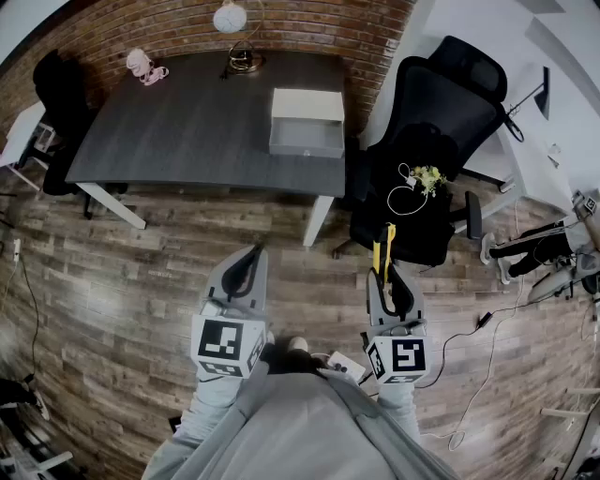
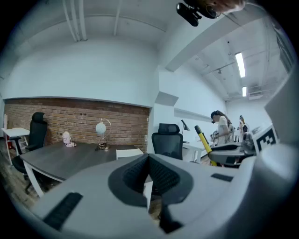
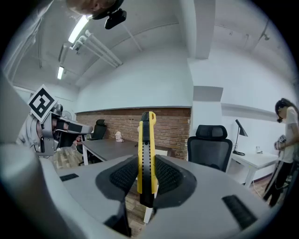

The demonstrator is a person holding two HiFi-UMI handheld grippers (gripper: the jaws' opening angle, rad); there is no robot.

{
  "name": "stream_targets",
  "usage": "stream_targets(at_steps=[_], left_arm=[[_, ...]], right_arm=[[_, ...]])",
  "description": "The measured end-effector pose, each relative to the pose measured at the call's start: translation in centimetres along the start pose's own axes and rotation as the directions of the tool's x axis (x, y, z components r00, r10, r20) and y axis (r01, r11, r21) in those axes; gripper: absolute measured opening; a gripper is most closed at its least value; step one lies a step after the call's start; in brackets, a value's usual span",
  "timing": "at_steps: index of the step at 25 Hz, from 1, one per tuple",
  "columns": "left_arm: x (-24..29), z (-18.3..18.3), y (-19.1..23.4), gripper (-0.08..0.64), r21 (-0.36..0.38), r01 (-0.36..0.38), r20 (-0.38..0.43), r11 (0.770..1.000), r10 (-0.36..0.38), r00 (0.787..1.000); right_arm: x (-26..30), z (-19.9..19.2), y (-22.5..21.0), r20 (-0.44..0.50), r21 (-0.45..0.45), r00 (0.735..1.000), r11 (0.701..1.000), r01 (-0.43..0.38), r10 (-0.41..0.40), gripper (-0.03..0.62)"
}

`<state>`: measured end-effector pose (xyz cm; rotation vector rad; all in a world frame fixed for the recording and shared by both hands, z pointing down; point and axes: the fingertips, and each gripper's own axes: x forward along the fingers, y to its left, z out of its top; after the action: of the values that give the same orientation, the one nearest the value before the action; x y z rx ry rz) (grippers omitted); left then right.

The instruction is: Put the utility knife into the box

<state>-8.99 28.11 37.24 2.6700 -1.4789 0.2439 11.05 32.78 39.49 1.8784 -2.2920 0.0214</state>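
The yellow and black utility knife (image 1: 383, 246) stands upright between the pads of my right gripper (image 1: 384, 277), which is shut on it; in the right gripper view the knife (image 3: 145, 149) rises well above the jaws. My left gripper (image 1: 250, 255) hangs beside it over the wooden floor, jaws pressed together with nothing in them (image 2: 148, 161). The white and grey box (image 1: 307, 122) sits open on the dark table (image 1: 187, 131) near its right end, well ahead of both grippers. In the left gripper view the box (image 2: 129, 152) shows just past the jaws.
A black office chair (image 1: 427, 150) with yellow flowers and a white cable on its seat stands right of the table. A globe lamp (image 1: 234, 28) and a pink toy (image 1: 143, 66) sit at the table's far edge. Cables (image 1: 469, 375) trail on the floor at right.
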Motion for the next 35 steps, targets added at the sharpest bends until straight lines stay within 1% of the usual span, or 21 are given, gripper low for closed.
stream_targets(at_steps=[7, 12, 18, 22, 25, 31, 35], left_arm=[[0.0, 0.4, -1.0, 0.020, 0.005, -0.024, 0.011, 1.000, 0.024, 1.000], [-0.5, -0.1, -1.4, 0.020, -0.010, -0.050, 0.011, 0.999, 0.050, 0.999], [1.0, -0.5, -1.0, 0.020, -0.021, -0.058, 0.004, 0.998, 0.058, 0.998], [3.0, -1.0, 0.9, 0.020, -0.033, -0.056, 0.000, 0.998, 0.056, 0.998], [5.1, -0.8, 3.1, 0.020, -0.038, -0.054, 0.002, 0.998, 0.054, 0.999], [11.1, 1.1, 8.2, 0.020, -0.030, -0.033, 0.005, 0.999, 0.033, 0.999], [15.0, 2.3, 11.4, 0.020, -0.019, -0.008, 0.006, 1.000, 0.008, 1.000]], right_arm=[[-0.3, 0.5, -1.0, 0.025, 0.016, 0.999, 0.999, -0.037, 0.037, 0.126], [-0.6, -0.5, -1.3, 0.017, 0.023, 0.999, 0.999, -0.045, 0.045, 0.127], [1.0, -0.4, -1.2, 0.016, 0.016, 0.997, 0.997, -0.079, 0.079, 0.126], [4.0, -0.4, -0.8, 0.013, 0.013, 0.996, 0.996, -0.091, 0.091, 0.126], [7.1, -0.1, -0.7, 0.006, 0.010, 0.996, 0.996, -0.092, 0.092, 0.126], [14.4, 1.7, -1.3, 0.003, 0.015, 0.997, 0.997, -0.073, 0.073, 0.126], [19.1, 2.9, -1.7, 0.005, 0.024, 0.999, 0.999, -0.042, 0.042, 0.126]])
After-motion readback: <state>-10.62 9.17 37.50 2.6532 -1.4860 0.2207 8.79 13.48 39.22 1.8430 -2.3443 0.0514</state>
